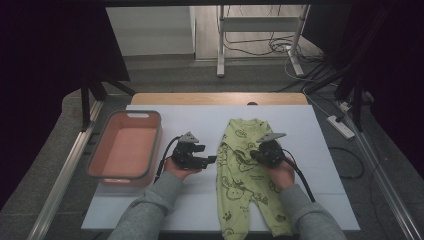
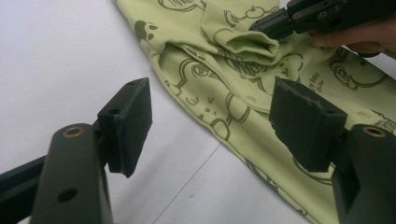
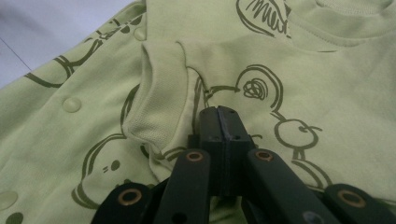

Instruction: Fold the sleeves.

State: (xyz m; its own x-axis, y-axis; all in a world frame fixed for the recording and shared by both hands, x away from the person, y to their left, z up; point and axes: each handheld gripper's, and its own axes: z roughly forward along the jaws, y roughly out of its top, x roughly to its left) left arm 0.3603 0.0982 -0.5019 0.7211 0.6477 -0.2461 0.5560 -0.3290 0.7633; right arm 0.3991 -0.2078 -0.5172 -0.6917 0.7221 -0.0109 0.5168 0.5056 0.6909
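Going left to right: the pink bin (image 1: 125, 150) sits off to the outer side of my left tongs (image 1: 202, 154), apart from them. Those tongs hover over bare white table (image 1: 150, 210), jaws spread with nothing between them, pointing across toward the romper (image 1: 247, 175); in the left gripper view its near edge lies just ahead and to the right of the pads (image 2: 303, 123), not touching. The romper lies flat with its long axis running away from me, neck at the far end, legs toward my edge of the table, so it lies crosswise to the left tongs. My right tongs (image 1: 259, 152) are over its chest, jaws pressed together; in the right gripper view the sleeve cuff (image 3: 156, 107) is folded in over the chest just left of their tip (image 3: 223, 122), and I can't tell whether any cloth is pinched. I judge the right hand far nearer the sleeve; the left would have to cross the gap to reach the near edge.
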